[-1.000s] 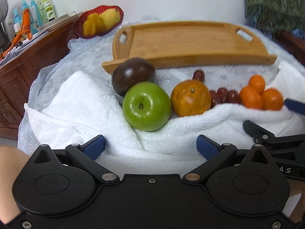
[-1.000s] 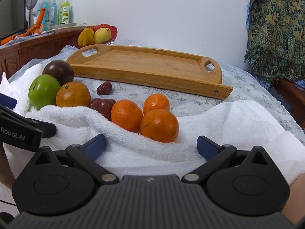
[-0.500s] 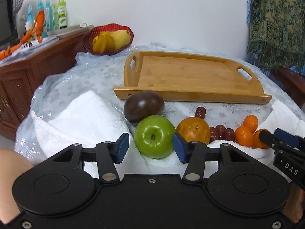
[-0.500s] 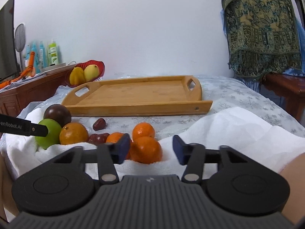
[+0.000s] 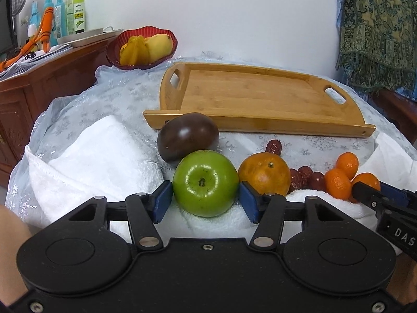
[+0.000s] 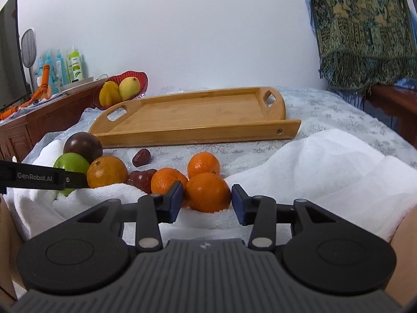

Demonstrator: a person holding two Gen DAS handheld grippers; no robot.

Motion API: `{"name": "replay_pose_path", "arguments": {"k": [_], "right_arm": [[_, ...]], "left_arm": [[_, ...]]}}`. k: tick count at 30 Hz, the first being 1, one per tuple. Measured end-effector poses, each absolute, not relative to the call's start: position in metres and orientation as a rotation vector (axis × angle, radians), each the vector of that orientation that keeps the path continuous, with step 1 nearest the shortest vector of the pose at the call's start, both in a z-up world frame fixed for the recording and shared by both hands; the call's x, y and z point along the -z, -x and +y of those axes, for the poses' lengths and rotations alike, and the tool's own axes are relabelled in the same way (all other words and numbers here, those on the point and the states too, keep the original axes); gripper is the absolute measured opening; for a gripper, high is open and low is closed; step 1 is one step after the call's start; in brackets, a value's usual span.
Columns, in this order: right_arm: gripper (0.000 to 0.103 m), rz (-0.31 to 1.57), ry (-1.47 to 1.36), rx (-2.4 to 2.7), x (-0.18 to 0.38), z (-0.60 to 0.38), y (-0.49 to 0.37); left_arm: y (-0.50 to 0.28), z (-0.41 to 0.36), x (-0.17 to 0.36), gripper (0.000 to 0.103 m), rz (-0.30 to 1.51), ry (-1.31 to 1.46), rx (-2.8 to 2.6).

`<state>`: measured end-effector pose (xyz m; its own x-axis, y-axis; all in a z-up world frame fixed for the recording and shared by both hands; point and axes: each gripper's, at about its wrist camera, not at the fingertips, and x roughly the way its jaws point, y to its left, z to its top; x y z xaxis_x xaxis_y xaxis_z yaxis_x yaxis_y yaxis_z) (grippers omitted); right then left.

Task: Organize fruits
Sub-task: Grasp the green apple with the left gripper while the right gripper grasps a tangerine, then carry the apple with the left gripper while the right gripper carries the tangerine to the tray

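bottle labels (image 5: pixel 79 18) unreadable, hanging cloth (image 6: pixel 365 31) edge-cropped

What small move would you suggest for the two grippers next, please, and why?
Probably lift both fruits and carry them to the wooden tray, which holds nothing yet. The left gripper has the green apple between its fingers, jaws opening slightly; the right gripper brackets the nearest small orange.

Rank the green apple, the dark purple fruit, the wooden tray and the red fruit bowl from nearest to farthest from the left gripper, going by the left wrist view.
1. Green apple, between the left gripper's pads.
2. Dark purple fruit, just behind the apple.
3. Wooden tray, farther back, centre.
4. Red fruit bowl, far back left.
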<state>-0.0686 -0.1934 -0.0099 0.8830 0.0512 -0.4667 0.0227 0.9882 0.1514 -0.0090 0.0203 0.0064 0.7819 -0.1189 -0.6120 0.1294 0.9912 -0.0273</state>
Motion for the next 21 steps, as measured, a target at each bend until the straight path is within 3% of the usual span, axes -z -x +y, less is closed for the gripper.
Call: {"name": "replay_pose_path", "arguments": {"k": [3, 4, 21], "right_arm": [[0.049, 0.492, -0.189, -0.018, 0.01, -0.197, 0.067], [0.043, 0.49, -0.201, -0.016, 0.01, -0.198, 0.068], [0.042, 0.333, -0.137, 0.022, -0.01, -0.203, 0.065]], "left_arm": [[0.01, 0.02, -0.006, 0.054, 0.65, -0.018, 0.135], [0.011, 0.021, -0.007, 0.054, 0.651, -0.012, 0.134], [0.039, 0.024, -0.035, 0.053, 0.564, -0.01, 0.199]]}}
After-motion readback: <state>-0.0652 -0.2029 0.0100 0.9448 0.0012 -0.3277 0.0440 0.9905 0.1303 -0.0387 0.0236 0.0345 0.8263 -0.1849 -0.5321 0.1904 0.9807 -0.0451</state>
